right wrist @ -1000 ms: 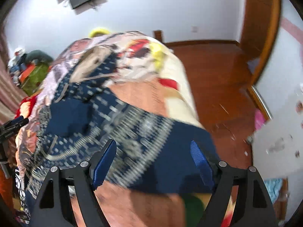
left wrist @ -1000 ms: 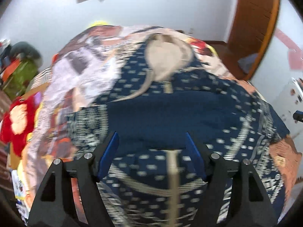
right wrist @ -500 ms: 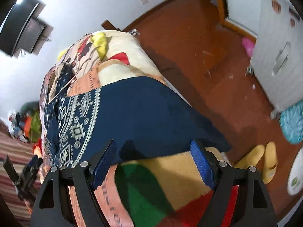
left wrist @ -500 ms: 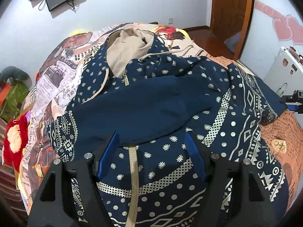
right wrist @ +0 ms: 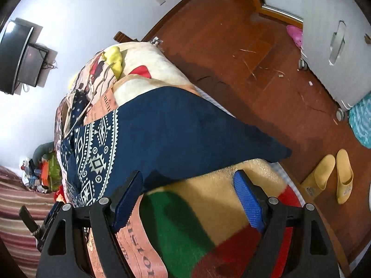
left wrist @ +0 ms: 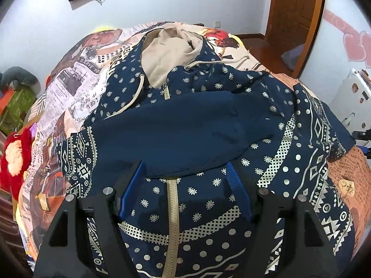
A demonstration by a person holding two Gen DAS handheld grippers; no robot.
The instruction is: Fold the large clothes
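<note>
Lying zipper-up across the blanket (left wrist: 76,88), the navy hoodie (left wrist: 185,129) has one sleeve (left wrist: 176,139) folded over its chest, the cuff edge at 12 o'clock of the left gripper (left wrist: 185,183), whose jaws are spread and empty. The right gripper (right wrist: 187,190), jaws likewise spread, hovers with the other sleeve (right wrist: 185,134) at 12 o'clock, apart from it.

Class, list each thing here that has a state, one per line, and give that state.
Hoodie: spread on the bed, zipped, one sleeve folded across the chest.
Other sleeve: flat, reaching the bed edge.
Hood: lining showing.
Left gripper: open, empty.
Right gripper: open, empty.
</note>
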